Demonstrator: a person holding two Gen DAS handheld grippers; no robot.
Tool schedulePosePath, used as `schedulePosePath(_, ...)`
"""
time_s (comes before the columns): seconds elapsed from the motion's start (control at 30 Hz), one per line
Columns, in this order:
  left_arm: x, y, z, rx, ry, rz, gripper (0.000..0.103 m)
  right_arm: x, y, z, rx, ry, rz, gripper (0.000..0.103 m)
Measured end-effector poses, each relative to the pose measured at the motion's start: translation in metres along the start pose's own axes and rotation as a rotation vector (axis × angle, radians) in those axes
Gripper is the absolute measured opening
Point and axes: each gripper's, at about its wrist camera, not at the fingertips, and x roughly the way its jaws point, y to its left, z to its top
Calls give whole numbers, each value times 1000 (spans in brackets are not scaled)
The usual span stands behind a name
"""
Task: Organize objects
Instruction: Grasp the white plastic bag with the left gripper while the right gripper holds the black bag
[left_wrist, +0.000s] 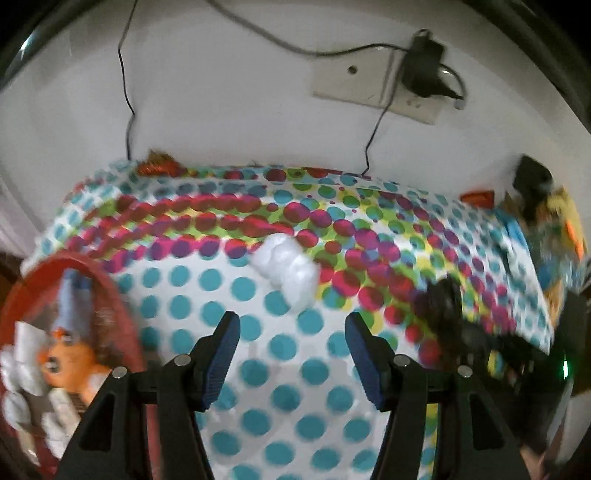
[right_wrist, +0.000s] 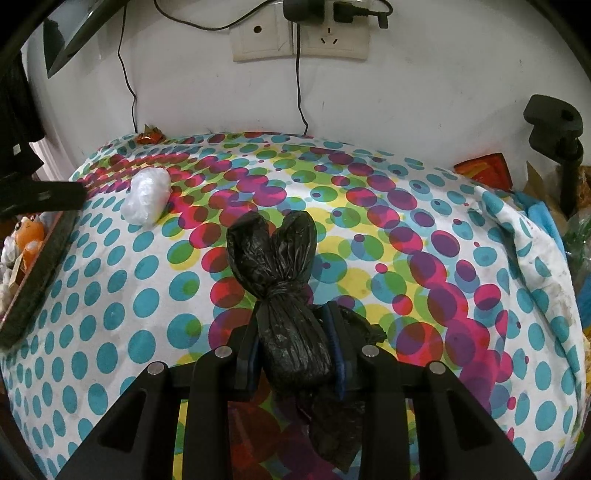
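My right gripper (right_wrist: 293, 325) is shut on a knotted black plastic bag (right_wrist: 284, 284) and holds it over the dotted tablecloth (right_wrist: 424, 258). In the left wrist view the black bag (left_wrist: 441, 299) shows blurred at the right. A small white plastic bundle (left_wrist: 288, 267) lies on the cloth just ahead of my open, empty left gripper (left_wrist: 291, 325). The bundle also shows in the right wrist view (right_wrist: 146, 197) at the far left. A red tray (left_wrist: 107, 291) at the left holds an orange toy (left_wrist: 70, 362) and white pieces.
A white wall with sockets (right_wrist: 299, 38), a plugged adapter (left_wrist: 424, 70) and hanging cables stands behind the table. A candy wrapper (right_wrist: 149, 134) lies at the back edge. Clutter and a black clamp (right_wrist: 554, 125) stand at the right.
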Motion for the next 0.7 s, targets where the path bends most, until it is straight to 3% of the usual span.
schedulePosePath(0.33,51,-15,23,-20,25,81,61,1,-5,1,18,-2,28,31)
schedulePosePath(0.7,84,-17,19,-4,75,142,61,1,-7,1,29,-3,41,32)
